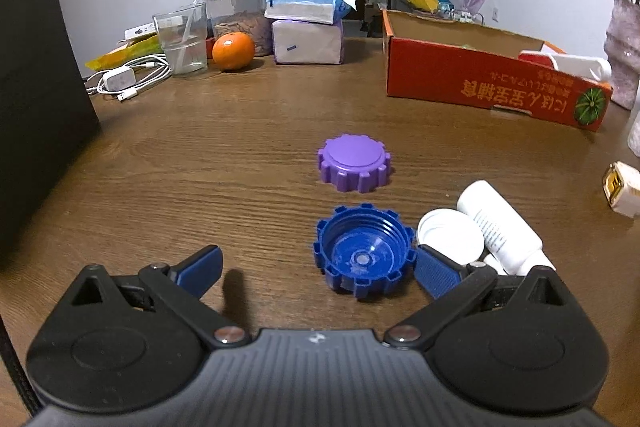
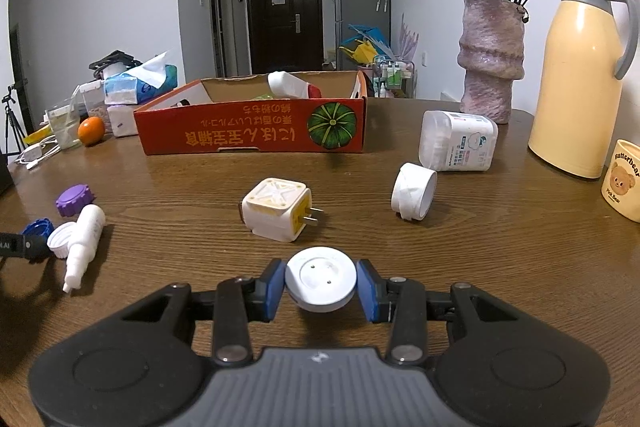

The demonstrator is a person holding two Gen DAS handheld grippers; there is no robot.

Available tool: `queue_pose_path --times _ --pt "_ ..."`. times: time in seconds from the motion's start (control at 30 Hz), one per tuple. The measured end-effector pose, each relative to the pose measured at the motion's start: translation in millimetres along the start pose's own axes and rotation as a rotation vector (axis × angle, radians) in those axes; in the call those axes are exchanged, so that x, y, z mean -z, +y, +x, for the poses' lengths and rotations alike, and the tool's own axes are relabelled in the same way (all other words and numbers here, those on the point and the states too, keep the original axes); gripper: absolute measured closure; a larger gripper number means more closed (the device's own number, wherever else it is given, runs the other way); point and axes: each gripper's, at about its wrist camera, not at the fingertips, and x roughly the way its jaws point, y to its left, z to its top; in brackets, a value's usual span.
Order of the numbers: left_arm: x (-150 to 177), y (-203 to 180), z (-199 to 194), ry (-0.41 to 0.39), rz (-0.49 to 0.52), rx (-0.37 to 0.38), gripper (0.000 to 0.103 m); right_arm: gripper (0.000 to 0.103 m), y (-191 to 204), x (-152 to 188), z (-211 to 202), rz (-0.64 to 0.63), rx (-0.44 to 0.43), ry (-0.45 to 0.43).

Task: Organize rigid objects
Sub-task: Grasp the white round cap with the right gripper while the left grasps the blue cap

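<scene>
Now the left tool (image 1: pixel 318 269) is spread wide, low over the counter (image 1: pixel 200 167); a blue cap (image 1: pixel 362 255) lies open side up just inside its right finger, a purple cap (image 1: pixel 354 163) ahead. Rightward, the right tool (image 2: pixel 321 287) pinches a white disc (image 2: pixel 321 283), plug (image 2: pixel 278 213) ahead.
</scene>
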Motion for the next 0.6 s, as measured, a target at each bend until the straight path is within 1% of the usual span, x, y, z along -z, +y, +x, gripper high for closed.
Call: queue_pose_path --times 0.17,0.23,0.3,0.33,0.37,0.4,0.43,0.47,0.6 --pt "0 -3 1 -0.016 0.017 -0.003 0.000 0.065 0 0 0 0.001 0.000 -0.001" --pt "0 -5 2 -0.016 0.027 -0.001 0.002 0.065 0 0 0 0.001 0.000 -0.001" --pt "0 -5 2 -0.020 0.030 0.014 0.011 0.065 0 0 0 0.000 0.000 -0.001" --pt "-1 -6 2 -0.020 0.031 0.021 0.013 0.065 0 0 0 0.000 -0.001 -0.002" --pt "-1 -6 3 -0.019 0.035 0.030 0.022 0.065 0 0 0 -0.001 0.000 -0.002" --pt "-1 -7 3 -0.016 0.041 0.042 0.035 0.065 0 0 0 -0.001 0.000 -0.001" --pt "-1 -8 4 -0.012 0.047 0.061 0.040 0.065 0 0 0 -0.001 0.000 -0.002" --pt "-1 -8 3 -0.016 0.050 0.073 0.048 0.065 0 0 0 -0.001 0.000 -0.002" --pt "0 -9 2 -0.025 0.057 0.083 0.049 0.065 0 0 0 0.000 0.001 -0.001"
